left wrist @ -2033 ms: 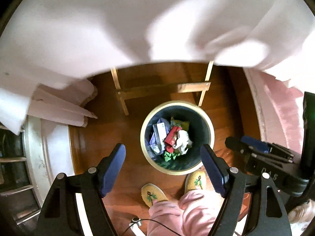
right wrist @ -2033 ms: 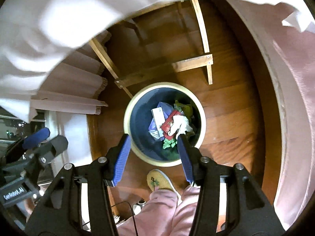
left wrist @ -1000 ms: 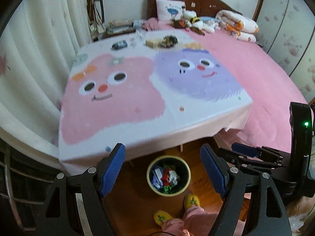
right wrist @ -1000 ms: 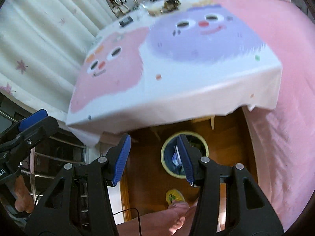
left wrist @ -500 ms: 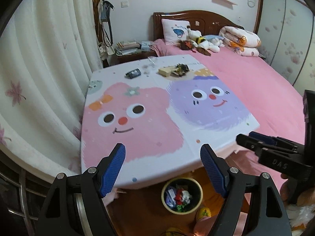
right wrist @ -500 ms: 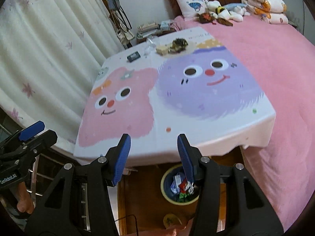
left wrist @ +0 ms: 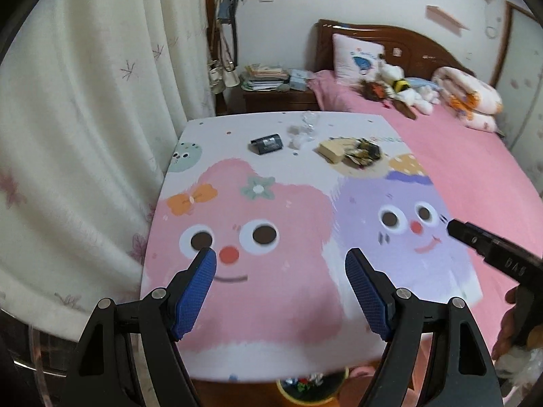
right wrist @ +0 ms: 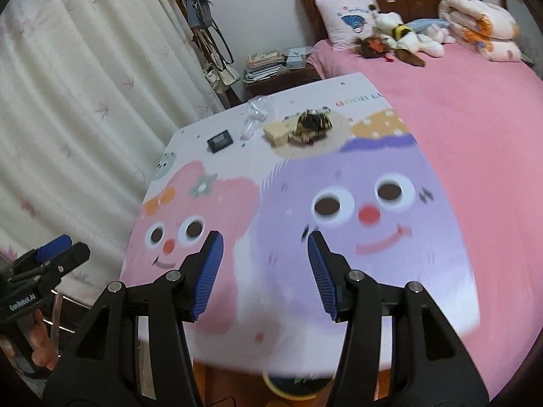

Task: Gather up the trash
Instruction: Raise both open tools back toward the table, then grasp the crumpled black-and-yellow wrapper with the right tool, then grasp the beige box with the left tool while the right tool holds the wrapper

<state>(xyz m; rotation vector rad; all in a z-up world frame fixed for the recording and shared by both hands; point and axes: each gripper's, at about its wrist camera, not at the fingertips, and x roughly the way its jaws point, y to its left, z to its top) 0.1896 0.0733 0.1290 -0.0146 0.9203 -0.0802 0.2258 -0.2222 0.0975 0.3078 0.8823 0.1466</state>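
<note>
Bedroom table draped in a smooth cartoon-face cloth [left wrist: 258,305] fills both views. Remaining trash sits at twelve o'clock on its far end: a dark flat packet [left wrist: 267,143], crinkly clear plastic [left wrist: 307,129], a tan block [left wrist: 332,151] touching a crumpled dark wrapper [left wrist: 364,151]. Two seconds ago both claws looked down into the bin [left wrist: 307,391]; now they have risen, so another pickup probably follows. Left gripper [left wrist: 281,293] gapes wide, right gripper [right wrist: 265,273] narrower, both empty.

Pink and purple cartoon-face tablecloth [left wrist: 271,203]; blue-padded black claws [left wrist: 280,257].
</note>
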